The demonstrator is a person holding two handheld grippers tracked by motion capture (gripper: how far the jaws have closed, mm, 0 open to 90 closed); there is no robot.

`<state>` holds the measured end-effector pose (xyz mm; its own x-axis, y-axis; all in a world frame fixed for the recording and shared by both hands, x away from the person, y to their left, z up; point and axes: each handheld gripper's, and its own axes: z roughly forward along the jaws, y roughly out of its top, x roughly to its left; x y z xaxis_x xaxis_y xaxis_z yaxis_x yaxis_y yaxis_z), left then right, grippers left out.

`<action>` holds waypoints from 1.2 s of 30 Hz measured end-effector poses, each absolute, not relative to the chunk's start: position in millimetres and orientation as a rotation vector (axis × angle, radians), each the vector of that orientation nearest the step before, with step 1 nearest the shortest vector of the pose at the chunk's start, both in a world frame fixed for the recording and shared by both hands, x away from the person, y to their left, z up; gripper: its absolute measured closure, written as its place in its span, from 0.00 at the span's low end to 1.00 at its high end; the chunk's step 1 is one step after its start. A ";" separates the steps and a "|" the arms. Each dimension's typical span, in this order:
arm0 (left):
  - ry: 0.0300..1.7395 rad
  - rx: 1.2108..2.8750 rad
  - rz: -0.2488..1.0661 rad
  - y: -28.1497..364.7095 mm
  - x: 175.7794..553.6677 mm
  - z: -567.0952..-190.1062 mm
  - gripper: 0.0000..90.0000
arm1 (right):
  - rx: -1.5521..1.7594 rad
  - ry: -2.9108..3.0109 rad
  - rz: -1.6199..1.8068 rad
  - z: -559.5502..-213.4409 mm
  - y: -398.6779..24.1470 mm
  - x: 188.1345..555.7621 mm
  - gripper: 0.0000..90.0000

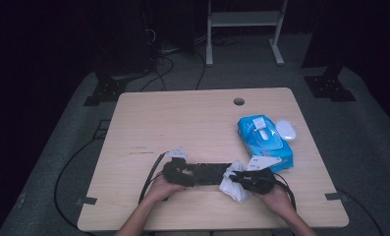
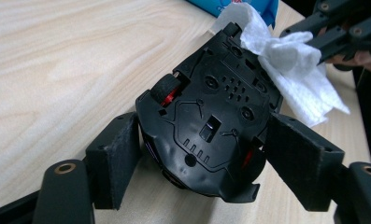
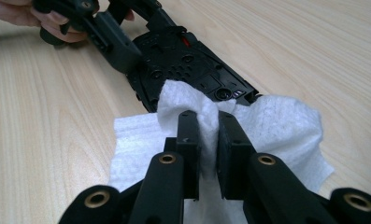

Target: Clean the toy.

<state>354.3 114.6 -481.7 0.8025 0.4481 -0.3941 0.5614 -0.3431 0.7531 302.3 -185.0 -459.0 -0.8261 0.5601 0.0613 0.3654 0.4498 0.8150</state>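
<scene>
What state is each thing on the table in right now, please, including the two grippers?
Left gripper: fingers either side of the black toy car, holding it.
Black toy car: upside down, underside and a wheel showing.
Right gripper: fingers shut on the white wipe.
White wipe: crumpled, pressed against the car's end.
Blue wipes pack: lying flat, flap lifted.
White mouse: lying idle beside the pack.
</scene>
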 end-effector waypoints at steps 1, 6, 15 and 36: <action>0.764 1.975 -0.158 115.7 355.8 -482.2 0.34 | 0.802 2.485 1.316 -459.1 -185.1 302.3 0.89; 0.791 1.951 -0.194 118.7 359.0 -483.5 0.39 | 0.790 2.487 1.318 -459.4 -185.4 302.4 0.89; 0.776 1.980 -0.148 113.5 353.5 -483.6 0.41 | 0.711 2.477 1.288 -459.0 -183.3 296.4 0.90; 0.772 2.054 -0.115 110.7 340.2 -479.9 0.50 | 0.785 2.444 1.280 -459.1 -195.7 295.8 0.90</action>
<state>340.2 110.7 -479.9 0.7996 0.4788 -0.3624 0.5638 -0.3906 0.7278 295.8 -195.7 -459.1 -0.8157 0.5784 0.0100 0.3374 0.4617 0.8203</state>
